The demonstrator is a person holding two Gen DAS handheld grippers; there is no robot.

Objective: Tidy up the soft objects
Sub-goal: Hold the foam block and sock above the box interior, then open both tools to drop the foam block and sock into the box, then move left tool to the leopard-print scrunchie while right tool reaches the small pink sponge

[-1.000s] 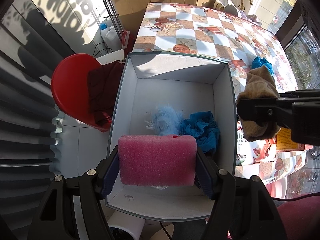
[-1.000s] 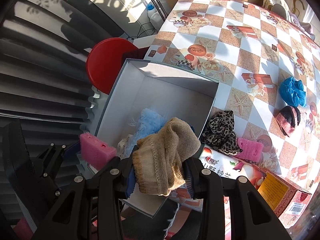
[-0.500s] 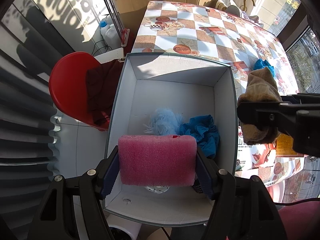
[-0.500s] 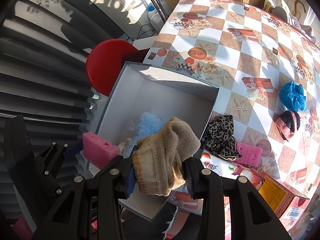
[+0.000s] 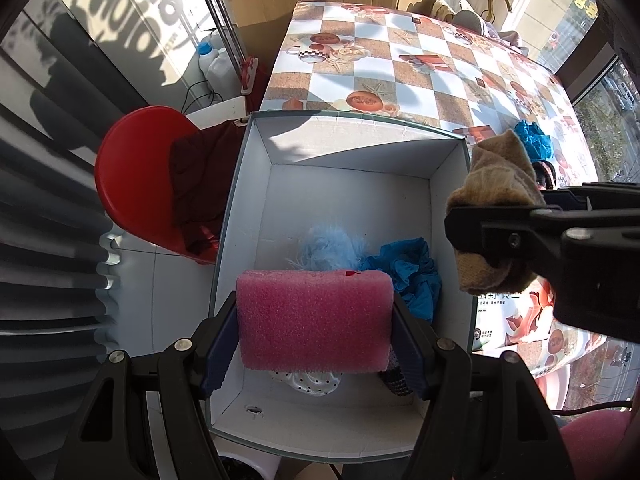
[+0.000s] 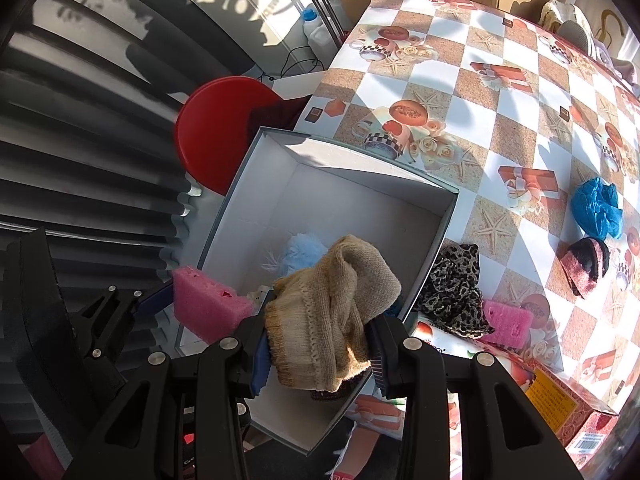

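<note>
sunlit checkered tablecloth (image 6: pixel 500 128). below both sets of fingers sits the open white cardboard box (image 5: pixel 352 184). left gripper (image 5: pixel 314 320) clamps a pink foam block (image 5: pixel 314 318); right gripper (image 6: pixel 318 350) clamps a tan knitted sock (image 6: pixel 324 312). probably the dropping step: next, lower and release.

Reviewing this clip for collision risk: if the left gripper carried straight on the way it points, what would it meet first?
The left gripper, shut on the pink sponge, points down into the white box. It would probably meet the polka-dot cloth on the box floor, just beneath the sponge, first; depth is uncertain.
</note>
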